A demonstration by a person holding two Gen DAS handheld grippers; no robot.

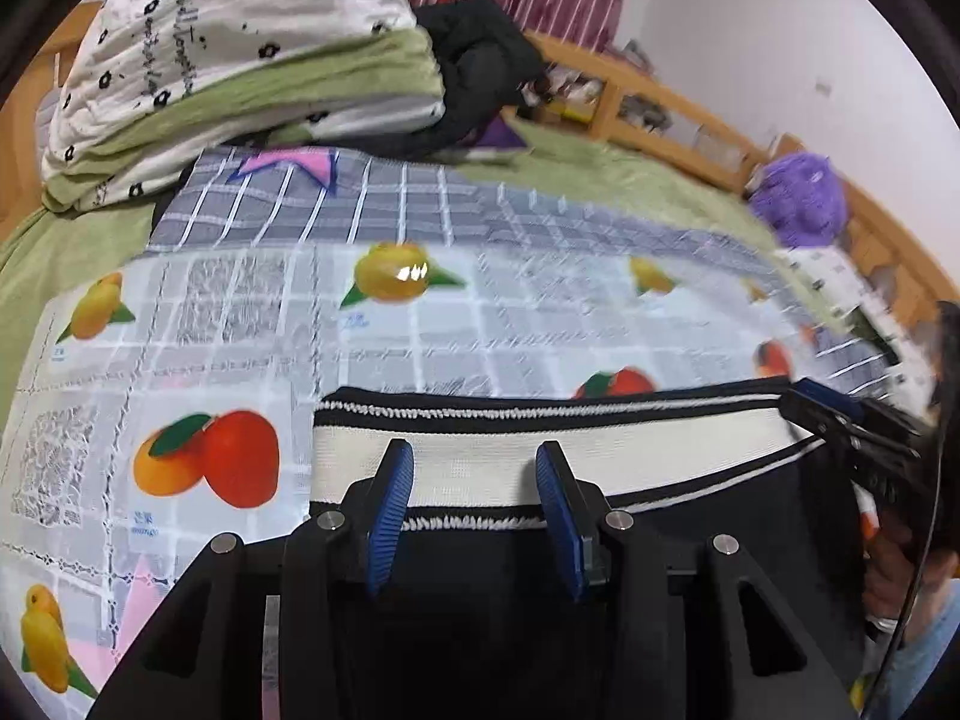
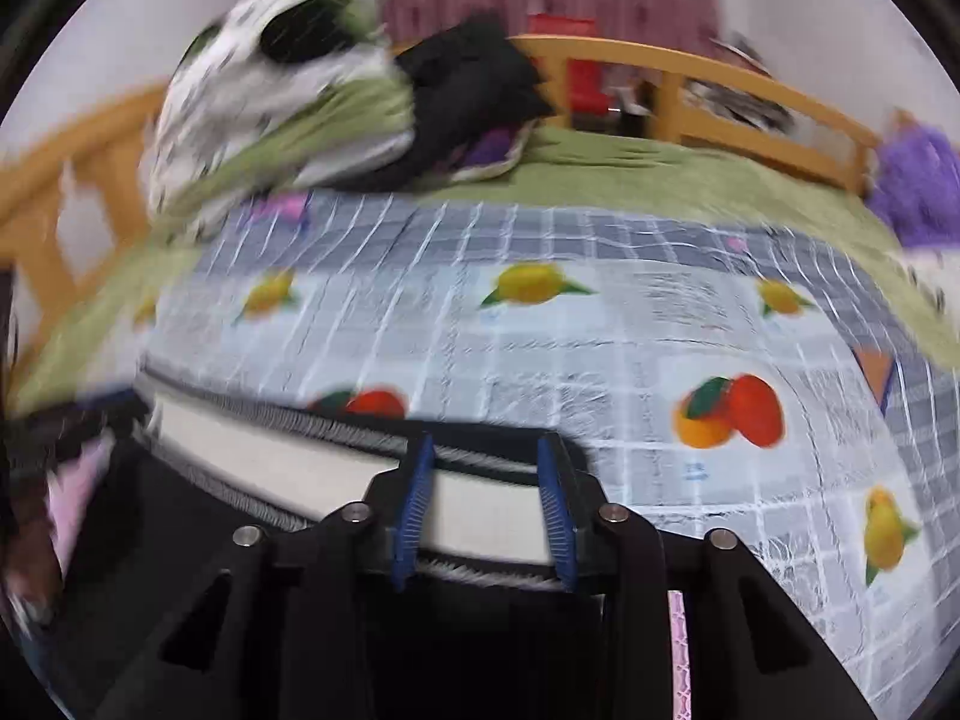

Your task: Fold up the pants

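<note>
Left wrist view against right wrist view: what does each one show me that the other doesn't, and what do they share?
Only the left wrist view shows the right gripper, reaching onto the waistband's right end; whether it grips is unclear. It also shows the cloth's pink star patch sharply.

Only the right wrist view shows the red item behind the bed rail, and the waistband's rounded right corner between the right gripper's open fingers.

Both show the black pants' white waistband on the fruit-print cloth, the folded bedding and the purple plush. The left gripper is open.
</note>
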